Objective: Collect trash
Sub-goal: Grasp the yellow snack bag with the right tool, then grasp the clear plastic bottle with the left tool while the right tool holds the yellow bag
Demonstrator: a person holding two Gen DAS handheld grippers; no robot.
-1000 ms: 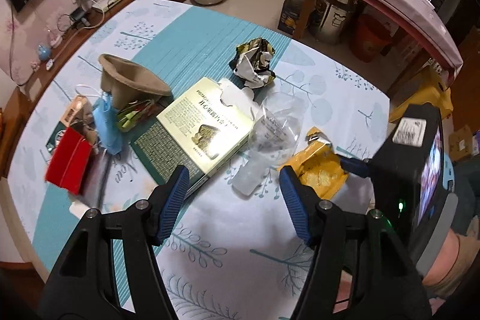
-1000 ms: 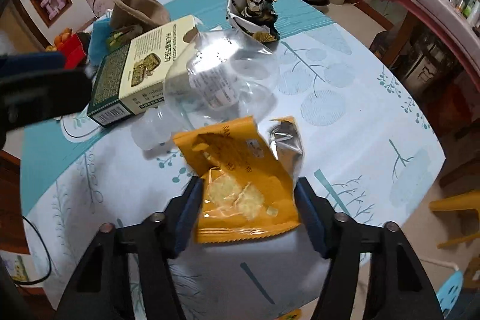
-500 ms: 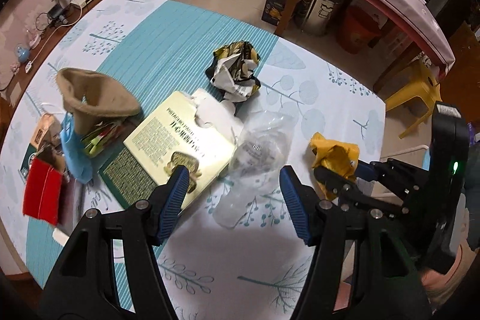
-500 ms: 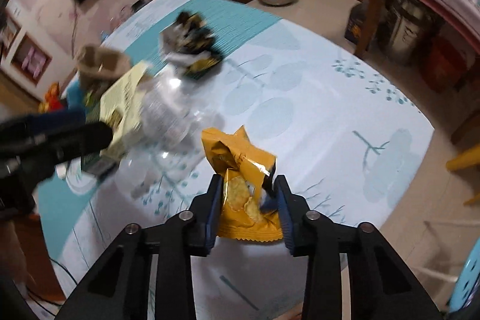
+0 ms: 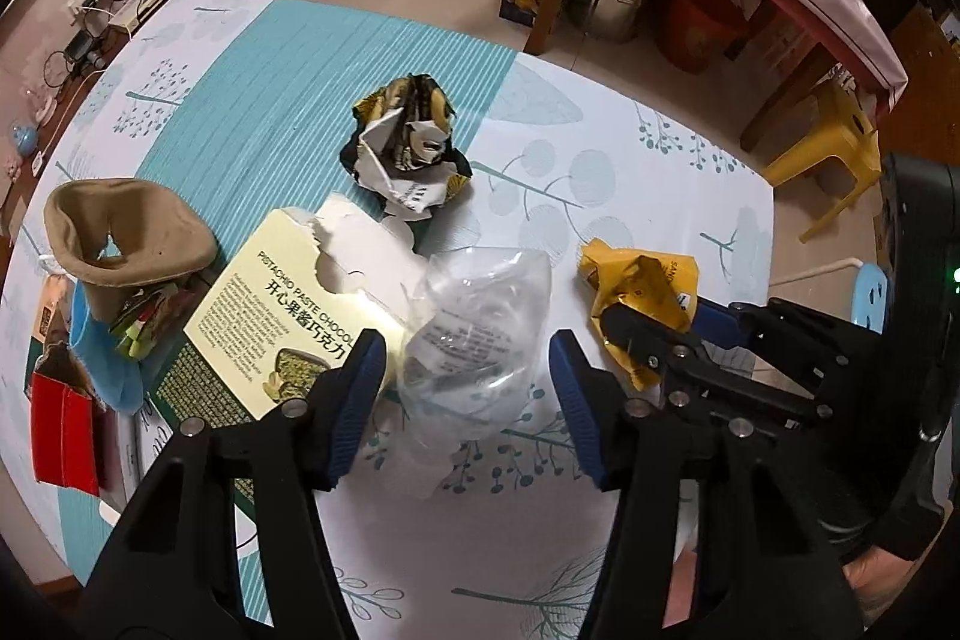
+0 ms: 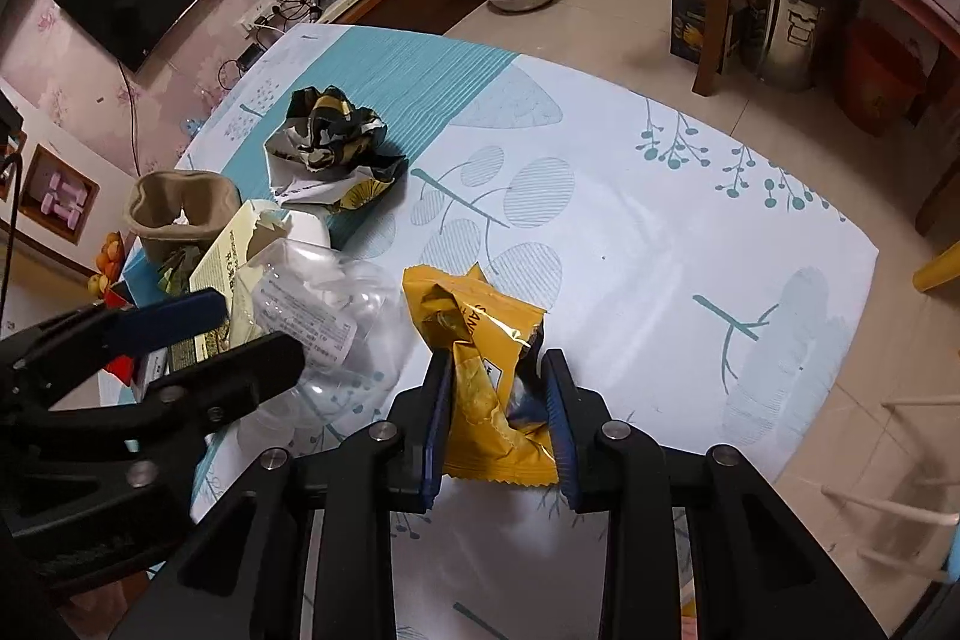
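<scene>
Fingers of the left gripper (image 5: 462,388) stand apart around the clear plastic bottle (image 5: 474,334) at six o'clock on the table (image 6: 660,220). At its three o'clock, the right gripper (image 6: 495,421) clamps the yellow snack bag (image 6: 480,358). Next, probably squeezing the bottle without crushing it away.

Trash spread over the worktop (image 5: 630,148)

The crushed bottle (image 5: 474,340) lies between chocolate box (image 5: 288,316) on its left and snack wrapper (image 5: 636,292) on its right; crumpled paper (image 5: 408,154) lies behind; pulp cup holder (image 5: 126,232) sits far left.
</scene>
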